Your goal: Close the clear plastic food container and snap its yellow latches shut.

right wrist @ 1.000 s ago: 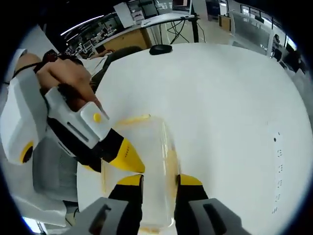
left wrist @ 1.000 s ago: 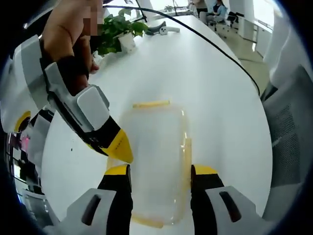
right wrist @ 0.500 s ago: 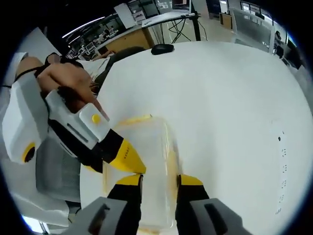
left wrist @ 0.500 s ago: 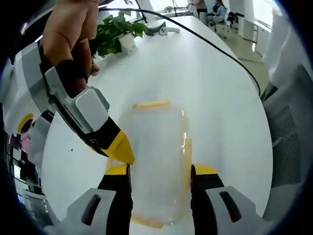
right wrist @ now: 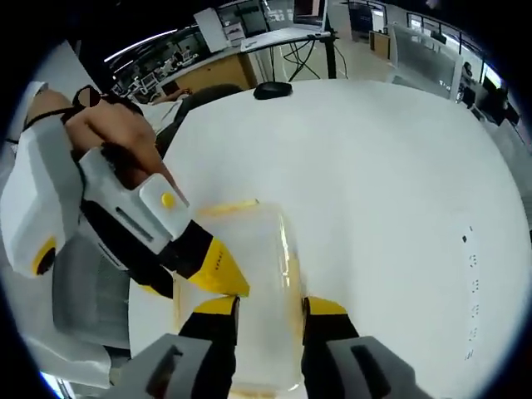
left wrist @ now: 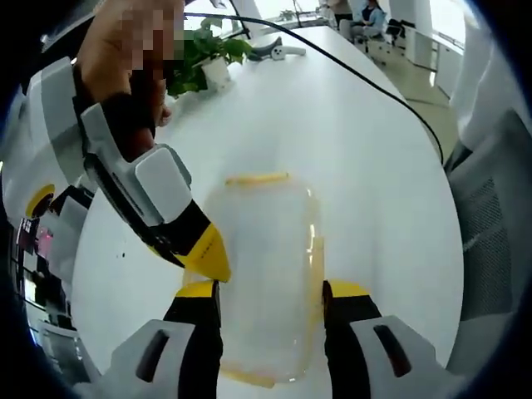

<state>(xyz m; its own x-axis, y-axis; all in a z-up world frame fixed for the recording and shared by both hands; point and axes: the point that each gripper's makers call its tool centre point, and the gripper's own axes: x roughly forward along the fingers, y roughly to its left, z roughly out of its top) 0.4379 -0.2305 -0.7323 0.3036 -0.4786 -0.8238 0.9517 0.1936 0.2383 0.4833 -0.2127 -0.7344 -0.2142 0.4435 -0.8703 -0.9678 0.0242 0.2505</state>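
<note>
The clear plastic container (left wrist: pixel 266 266) lies flat on the white table (left wrist: pixel 349 141), lid on top. One yellow latch (left wrist: pixel 258 176) is at its far end and another (left wrist: pixel 318 266) runs along its right side. My left gripper (left wrist: pixel 272 291) is open, its yellow-tipped jaws straddling the container's near half. My right gripper (left wrist: pixel 208 253) comes in from the upper left, its tip at the container's left edge. In the right gripper view the container (right wrist: pixel 249 249) lies under my open right gripper (right wrist: pixel 272 306), the far latch (right wrist: pixel 229 204) beyond it. The left gripper (right wrist: pixel 218 270) touches its left side.
A potted plant (left wrist: pixel 199 54) and a small grey-white object (left wrist: pixel 278 50) stand at the table's far end. A black cable (left wrist: pixel 374 79) crosses the table. A grey chair (left wrist: pixel 499 216) is on the right. A black mouse (right wrist: pixel 273 86) lies far off, with desks behind it.
Both grippers stay at the container. The right gripper's body has edged slightly down and inward in the left gripper view, and both views have shifted a little.
</note>
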